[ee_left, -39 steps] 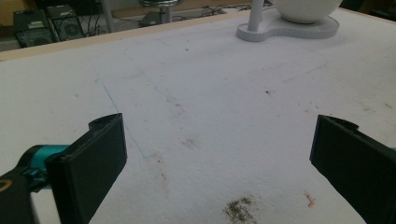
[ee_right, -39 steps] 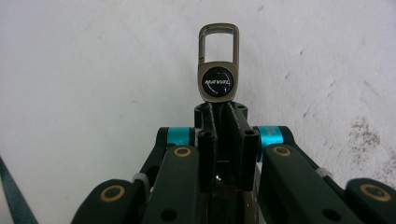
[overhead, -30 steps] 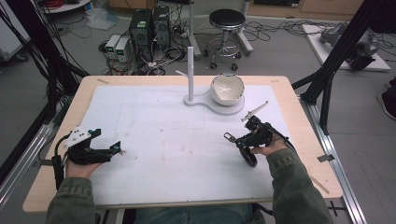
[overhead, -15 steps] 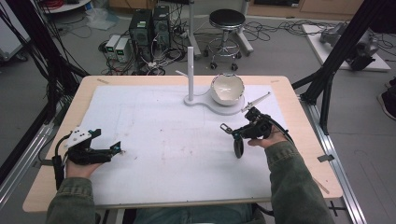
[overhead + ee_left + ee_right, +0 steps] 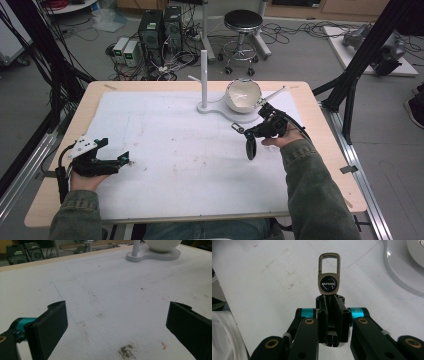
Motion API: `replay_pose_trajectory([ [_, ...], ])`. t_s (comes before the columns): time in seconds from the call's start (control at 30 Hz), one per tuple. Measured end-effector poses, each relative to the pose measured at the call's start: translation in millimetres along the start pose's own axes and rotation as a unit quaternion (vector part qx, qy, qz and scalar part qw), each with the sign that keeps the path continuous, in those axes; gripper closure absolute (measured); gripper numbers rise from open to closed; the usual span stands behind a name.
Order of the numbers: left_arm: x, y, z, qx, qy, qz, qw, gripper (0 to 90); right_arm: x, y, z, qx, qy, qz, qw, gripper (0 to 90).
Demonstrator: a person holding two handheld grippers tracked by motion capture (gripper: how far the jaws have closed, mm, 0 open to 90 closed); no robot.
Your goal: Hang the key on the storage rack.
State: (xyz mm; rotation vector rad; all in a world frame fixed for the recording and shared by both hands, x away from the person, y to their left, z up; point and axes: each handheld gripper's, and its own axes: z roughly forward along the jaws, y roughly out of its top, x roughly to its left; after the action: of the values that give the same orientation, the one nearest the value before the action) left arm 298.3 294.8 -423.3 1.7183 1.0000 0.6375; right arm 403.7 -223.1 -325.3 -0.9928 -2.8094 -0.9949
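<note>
My right gripper (image 5: 244, 131) is shut on a metal keychain clasp (image 5: 329, 277) with a round dark badge; the clasp sticks out past the closed fingertips (image 5: 329, 298). In the high view a black oval piece (image 5: 250, 149) dangles below this gripper, lifted off the white mat just in front of the white stand (image 5: 220, 111). The stand has an upright post (image 5: 203, 70) with a small side peg and a white bowl (image 5: 242, 95). At the mat's near left my left gripper (image 5: 122, 159) rests on the table, its jaws wide apart (image 5: 116, 322) around nothing.
A stained white mat (image 5: 165, 145) covers most of the wooden table (image 5: 310, 100). The stand's base (image 5: 150, 256) lies far ahead of the left gripper. A black frame leg (image 5: 350, 95) stands beyond the right edge, with a stool and computers on the floor behind.
The right hand has risen and moved away from me toward the stand, carrying the keychain. The left hand and its gripper have stayed put.
</note>
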Motion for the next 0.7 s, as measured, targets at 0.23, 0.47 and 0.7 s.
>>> replay_pose_trajectory([
  [0.23,0.2,-0.2,1.3,0.001,-0.003,0.001,1.0,4.3,0.5,17.1,3.2,-0.006,0.006,-0.003,1.0,82.7],
  [0.47,0.6,-0.3,1.9,0.001,-0.005,0.001,1.0,4.4,-2.9,36.7,8.5,-0.003,0.01,0.002,0.9999,82.7],
  [0.7,0.7,-0.2,1.0,0.0,-0.008,-0.002,1.0,4.3,-2.0,64.4,10.2,-0.009,0.005,0.002,0.9999,82.7],
])
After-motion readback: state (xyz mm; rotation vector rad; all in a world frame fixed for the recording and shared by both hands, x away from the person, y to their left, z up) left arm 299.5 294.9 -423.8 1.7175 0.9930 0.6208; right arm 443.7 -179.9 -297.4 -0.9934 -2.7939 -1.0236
